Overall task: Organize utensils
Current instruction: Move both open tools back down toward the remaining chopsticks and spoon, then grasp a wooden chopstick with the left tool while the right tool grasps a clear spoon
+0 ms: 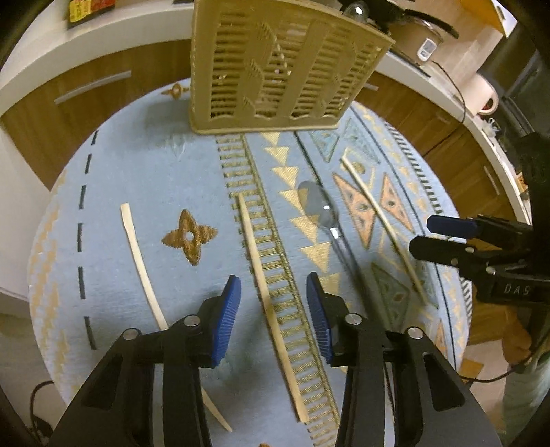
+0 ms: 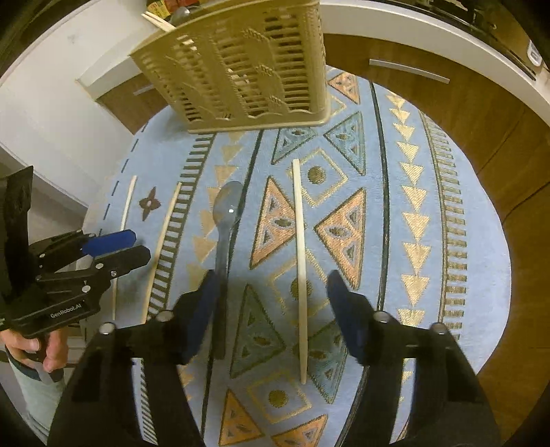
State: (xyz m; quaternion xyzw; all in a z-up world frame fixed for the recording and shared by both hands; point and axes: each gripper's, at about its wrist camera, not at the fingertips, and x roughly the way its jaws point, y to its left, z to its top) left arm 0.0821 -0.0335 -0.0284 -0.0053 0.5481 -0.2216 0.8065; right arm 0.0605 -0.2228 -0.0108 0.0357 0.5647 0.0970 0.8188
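Three pale chopsticks and a grey spoon (image 1: 321, 209) lie on a round table with a blue patterned cloth (image 1: 137, 172). My left gripper (image 1: 273, 309) is open, its fingers either side of the middle chopstick (image 1: 264, 295), just above it. Another chopstick (image 1: 141, 264) lies to its left. My right gripper (image 2: 271, 309) is open above the right chopstick (image 2: 300, 261), with the spoon (image 2: 225, 220) beside its left finger. A beige slotted utensil basket (image 1: 275, 68) stands at the table's far side; it also shows in the right wrist view (image 2: 247, 68), holding chopsticks and a spoon.
Wooden cabinets with grey handles (image 1: 92, 87) and a white countertop (image 1: 103, 31) curve behind the table. A cooker (image 1: 422, 34) and a white kettle (image 1: 481, 93) stand on the counter at right. The table edge (image 2: 495, 309) drops off at right.
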